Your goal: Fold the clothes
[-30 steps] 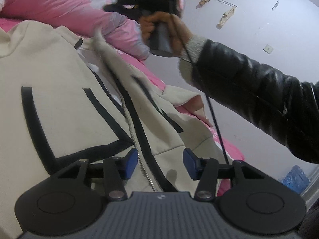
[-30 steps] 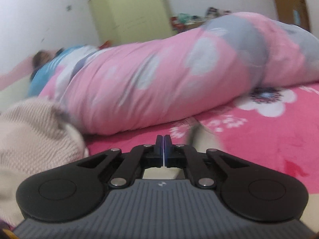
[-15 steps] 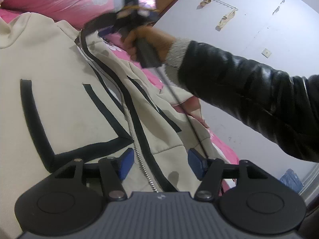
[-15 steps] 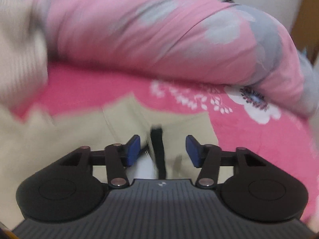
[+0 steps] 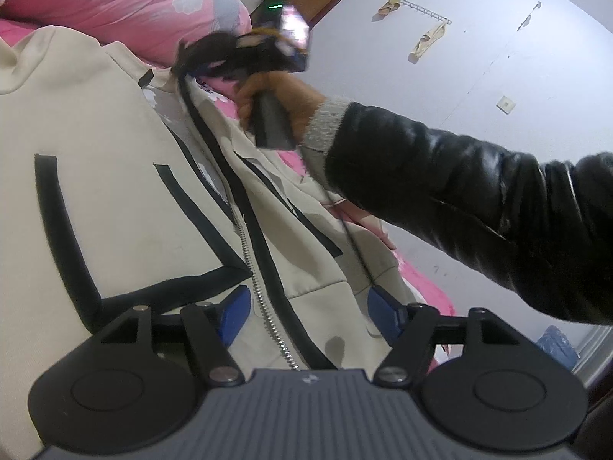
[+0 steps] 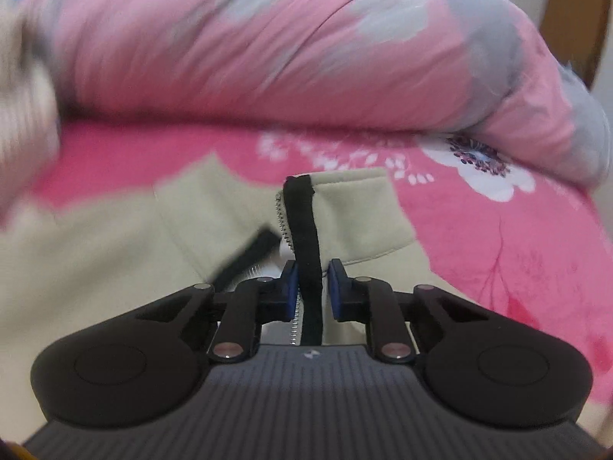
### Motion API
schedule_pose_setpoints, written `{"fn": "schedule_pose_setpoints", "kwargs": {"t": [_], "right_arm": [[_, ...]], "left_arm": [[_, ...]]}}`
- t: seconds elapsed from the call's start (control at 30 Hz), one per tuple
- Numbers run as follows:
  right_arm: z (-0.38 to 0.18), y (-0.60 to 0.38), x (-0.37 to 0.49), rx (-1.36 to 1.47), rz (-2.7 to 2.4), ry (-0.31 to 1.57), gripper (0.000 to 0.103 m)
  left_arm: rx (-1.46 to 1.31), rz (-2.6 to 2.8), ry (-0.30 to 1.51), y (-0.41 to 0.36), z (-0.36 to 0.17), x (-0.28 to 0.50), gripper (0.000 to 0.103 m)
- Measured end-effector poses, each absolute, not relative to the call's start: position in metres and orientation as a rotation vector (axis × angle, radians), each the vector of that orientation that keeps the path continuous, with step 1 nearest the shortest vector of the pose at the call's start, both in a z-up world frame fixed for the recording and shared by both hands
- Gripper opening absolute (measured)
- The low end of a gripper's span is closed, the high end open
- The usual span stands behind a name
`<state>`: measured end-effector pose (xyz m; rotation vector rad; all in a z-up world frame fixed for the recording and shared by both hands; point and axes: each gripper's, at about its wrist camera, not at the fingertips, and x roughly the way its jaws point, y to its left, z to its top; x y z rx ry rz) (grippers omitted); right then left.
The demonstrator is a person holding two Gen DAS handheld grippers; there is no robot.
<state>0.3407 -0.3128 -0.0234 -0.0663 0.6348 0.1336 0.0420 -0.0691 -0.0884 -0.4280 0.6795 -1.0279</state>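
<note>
In the left wrist view, a cream zip-up jacket with black trim bands (image 5: 115,176) fills the left half of the frame, spread flat over a bright pink flowered bedsheet (image 5: 425,287). Its metal zipper (image 5: 260,295) runs from the upper middle down to the lower centre, passing between the blue pads of the left gripper (image 5: 308,312). Those jaws stand wide apart and have just been opening; the jacket's hem lies between them, but neither pad presses on the cloth. In the upper left lies a rolled pink and grey quilt (image 5: 134,4). Right of centre, a hand (image 5: 279,92) in a black leather sleeve (image 5: 479,199) holds the right gripper (image 5: 199,57) at the jacket's collar, blurred.

In the right wrist view, the cream collar (image 6: 345,214) sits at the frame's centre, just ahead of the fingertips. The black trim strip beside the zipper (image 6: 306,237) runs straight down between the right gripper's blue pads (image 6: 339,287). These jaws have just been closing and are nearly together, yet a thin gap shows on either side of the strip, so they are not yet pinching it. The quilt (image 6: 268,46) crosses the top, the pink sheet (image 6: 498,237) the right.
</note>
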Motion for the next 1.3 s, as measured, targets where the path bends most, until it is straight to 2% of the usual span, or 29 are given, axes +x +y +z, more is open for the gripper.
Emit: {"fn": "schedule_pose_setpoints", "kwargs": {"t": [0.1, 0.2, 0.37, 0.47, 0.57, 0.63, 0.73, 0.87, 1.0, 1.2, 1.3], "right_arm": [[-0.003, -0.324, 0.33, 0.037, 0.206, 0.558, 0.015], [-0.002, -0.319, 0.336, 0.034, 0.258, 0.56, 0.015], [-0.034, -0.289, 0.361, -0.042, 0.332, 0.636, 0.016], [-0.065, -0.269, 0.378, -0.166, 0.31, 0.697, 0.02], [-0.057, -0.263, 0.377, -0.191, 0.281, 0.706, 0.027], [-0.037, -0.271, 0.365, -0.175, 0.244, 0.716, 0.043], [0.006, -0.3, 0.32, -0.11, 0.209, 0.655, 0.051], [0.058, -0.344, 0.216, -0.022, 0.189, 0.576, 0.056], [0.074, -0.388, 0.096, 0.124, 0.109, 0.557, 0.065], [0.023, -0.459, -0.06, 0.621, -0.022, 0.537, 0.066], [-0.017, -0.474, -0.104, 0.796, -0.066, 0.535, 0.064]], "left_arm": [[-0.428, -1.029, 0.678, -0.069, -0.089, 0.042, 0.069], [-0.431, -1.031, 0.677, -0.069, -0.09, 0.044, 0.069], [-0.448, -1.042, 0.679, -0.067, -0.093, 0.045, 0.069], [-0.456, -1.043, 0.681, -0.066, -0.092, 0.046, 0.069], [-0.455, -1.043, 0.684, -0.067, -0.093, 0.046, 0.069], [-0.452, -1.042, 0.686, -0.067, -0.092, 0.047, 0.069], [-0.44, -1.034, 0.692, -0.068, -0.091, 0.046, 0.069], [-0.415, -1.012, 0.709, -0.071, -0.087, 0.045, 0.068], [-0.372, -0.977, 0.739, -0.073, -0.078, 0.036, 0.067], [-0.289, -0.904, 0.799, -0.079, -0.068, 0.025, 0.059], [-0.237, -0.848, 0.818, -0.087, -0.062, 0.021, 0.049]]}}
